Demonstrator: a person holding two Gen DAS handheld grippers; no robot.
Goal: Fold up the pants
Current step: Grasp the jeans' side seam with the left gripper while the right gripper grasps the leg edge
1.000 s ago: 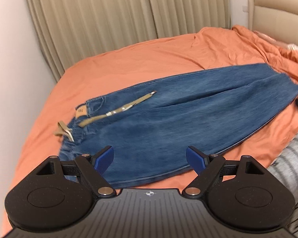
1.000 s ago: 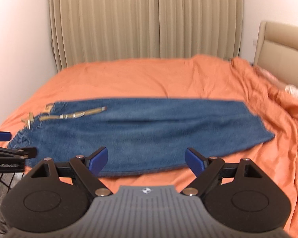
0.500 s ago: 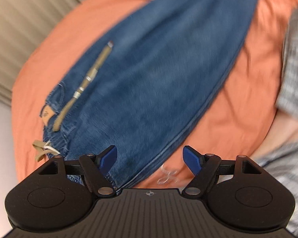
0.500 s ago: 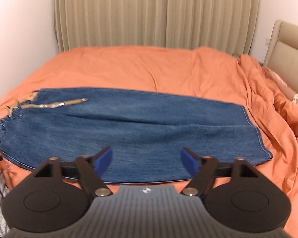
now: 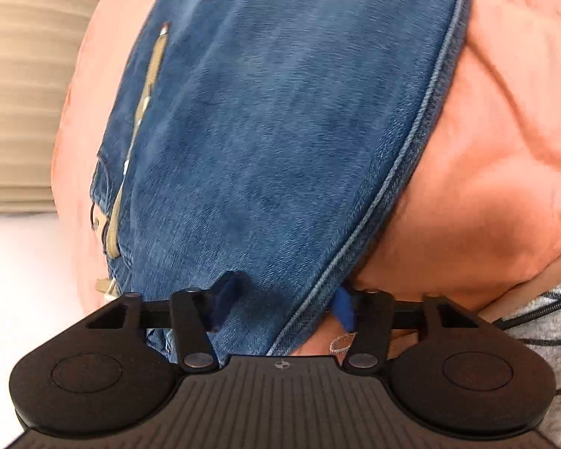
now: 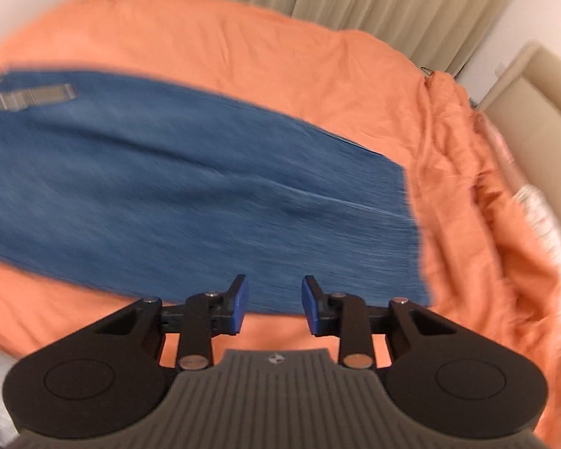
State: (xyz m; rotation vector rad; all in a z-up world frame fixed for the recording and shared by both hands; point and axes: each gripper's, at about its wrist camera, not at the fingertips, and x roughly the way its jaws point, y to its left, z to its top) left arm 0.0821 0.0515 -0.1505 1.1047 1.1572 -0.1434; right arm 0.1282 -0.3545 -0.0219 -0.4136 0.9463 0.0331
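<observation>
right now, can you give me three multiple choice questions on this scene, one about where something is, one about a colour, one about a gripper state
1. Where do the jeans lie?
A. spread flat on the bed cover
B. hanging from the curtain
C. bunched on the floor

2. What colour is the bed cover?
A. white
B. orange
C. green

3. How does the left gripper stand at the jeans' near edge?
A. shut tight with nothing between the fingers
B. out of view
C. open, with the seamed edge of the denim between its fingers

Answers:
1. A, the right wrist view shows the denim laid out lengthwise on the cover.
2. B, the fabric around the jeans is orange in both views.
3. C, the blue pads sit apart on either side of the edge in the left wrist view.
</observation>
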